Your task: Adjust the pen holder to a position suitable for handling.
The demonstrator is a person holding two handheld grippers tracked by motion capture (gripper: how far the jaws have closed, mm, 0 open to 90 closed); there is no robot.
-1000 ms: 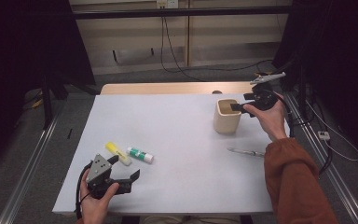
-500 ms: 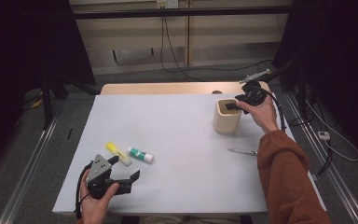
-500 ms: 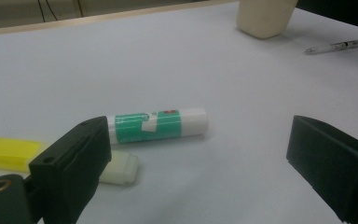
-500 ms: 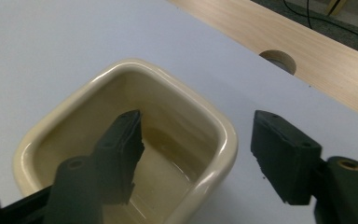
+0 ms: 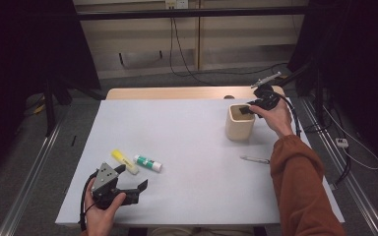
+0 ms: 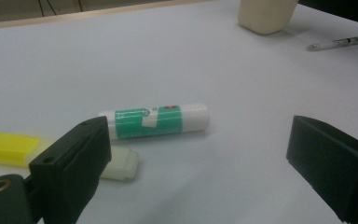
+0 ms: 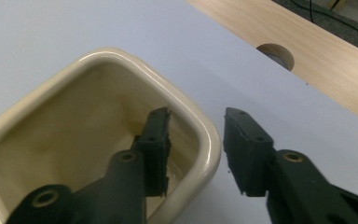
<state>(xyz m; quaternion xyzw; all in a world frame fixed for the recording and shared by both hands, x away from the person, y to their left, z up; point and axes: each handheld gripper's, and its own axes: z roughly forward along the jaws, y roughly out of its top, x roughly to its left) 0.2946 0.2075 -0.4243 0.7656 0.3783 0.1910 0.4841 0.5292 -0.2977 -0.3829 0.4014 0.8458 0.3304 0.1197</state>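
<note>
A cream square cup [image 5: 239, 129] stands at the right of the white table. My right gripper [image 5: 248, 109] reaches over its far rim. In the right gripper view the cup's rim [image 7: 121, 56] runs between the jaws: one jaw hangs inside the cup and the other outside, my right gripper [image 7: 196, 116] straddling the wall. Its jaws have just been closing, and a thin gap still shows on each side of the wall. My left gripper [image 5: 132, 177] rests open at the near left, empty. Just beyond my left gripper [image 6: 198, 140] lie a green-and-white glue stick [image 6: 154, 121] and a yellow highlighter [image 6: 9, 149].
A pen [image 5: 255, 159] lies on the table [image 5: 177, 128] near the right forearm. The glue stick [image 5: 147, 162] and highlighter [image 5: 124, 161] lie side by side at the near left. A wooden strip with a round hole [image 7: 275, 53] runs along the table's far edge.
The right gripper has moved left and down onto the cup's rim, and its jaws have narrowed around the wall. The left gripper has not moved.
</note>
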